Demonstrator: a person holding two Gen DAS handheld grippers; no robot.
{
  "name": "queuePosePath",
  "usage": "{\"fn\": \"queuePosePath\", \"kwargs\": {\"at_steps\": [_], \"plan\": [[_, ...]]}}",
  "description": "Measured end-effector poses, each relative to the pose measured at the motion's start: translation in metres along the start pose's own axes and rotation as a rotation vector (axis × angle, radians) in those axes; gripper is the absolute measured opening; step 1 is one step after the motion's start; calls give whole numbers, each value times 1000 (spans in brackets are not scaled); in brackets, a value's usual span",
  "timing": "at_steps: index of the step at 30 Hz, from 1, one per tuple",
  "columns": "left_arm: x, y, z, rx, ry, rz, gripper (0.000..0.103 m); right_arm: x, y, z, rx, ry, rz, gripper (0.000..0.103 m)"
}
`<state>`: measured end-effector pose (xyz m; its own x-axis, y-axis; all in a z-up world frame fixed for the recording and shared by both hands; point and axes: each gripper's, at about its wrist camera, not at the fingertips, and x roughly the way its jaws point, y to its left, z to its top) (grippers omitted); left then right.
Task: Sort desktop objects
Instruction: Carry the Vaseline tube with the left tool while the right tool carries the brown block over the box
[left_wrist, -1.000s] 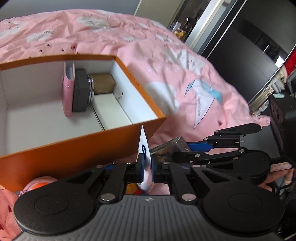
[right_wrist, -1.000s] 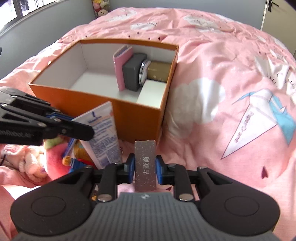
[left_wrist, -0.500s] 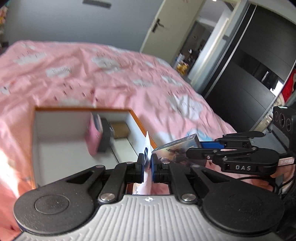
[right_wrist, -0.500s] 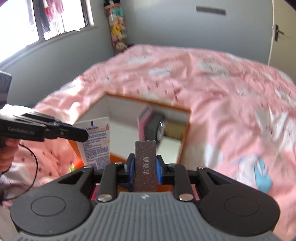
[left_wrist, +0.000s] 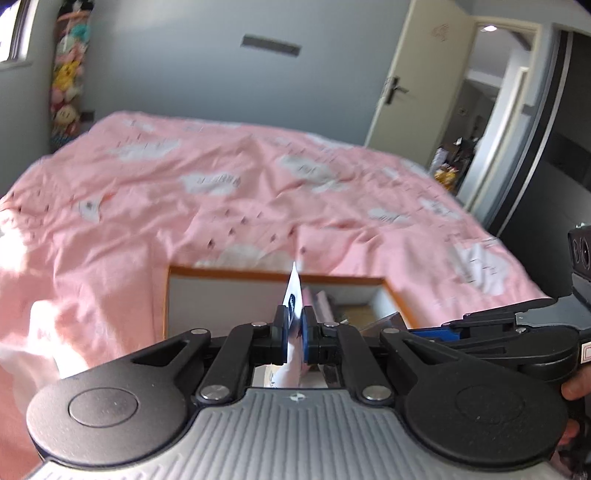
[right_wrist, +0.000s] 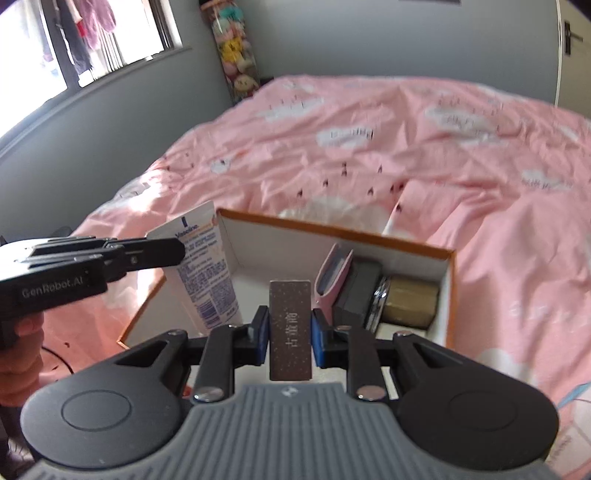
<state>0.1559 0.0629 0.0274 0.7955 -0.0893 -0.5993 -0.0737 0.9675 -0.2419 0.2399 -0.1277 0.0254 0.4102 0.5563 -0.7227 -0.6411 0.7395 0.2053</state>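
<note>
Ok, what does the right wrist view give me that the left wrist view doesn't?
Only the right wrist view shows the tube's printed face, the dark speckled box front-on in the right gripper, and the box's contents: pink case, dark block, tan block.

Only the left wrist view shows the open door and the tube edge-on in the left gripper.

Both show the orange box, the pink bedspread, and both grippers shut on their items.
</note>
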Motion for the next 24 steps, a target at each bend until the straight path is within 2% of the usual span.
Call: {"fn": "queuePosePath", "kwargs": {"at_steps": [4, 11, 16, 24], "plan": [[25, 14, -15, -36, 40, 2, 7, 44, 3, 2, -4, 55, -57, 25], [46, 16, -27, 22, 33, 30, 7, 86, -2, 1, 65, 127, -62, 25], [57, 16, -36, 61, 86, 34, 8, 95, -2, 3, 75, 133, -56, 25], [56, 11, -38, 108, 112, 9, 9, 96, -6, 5, 67, 127, -9, 30]]}}
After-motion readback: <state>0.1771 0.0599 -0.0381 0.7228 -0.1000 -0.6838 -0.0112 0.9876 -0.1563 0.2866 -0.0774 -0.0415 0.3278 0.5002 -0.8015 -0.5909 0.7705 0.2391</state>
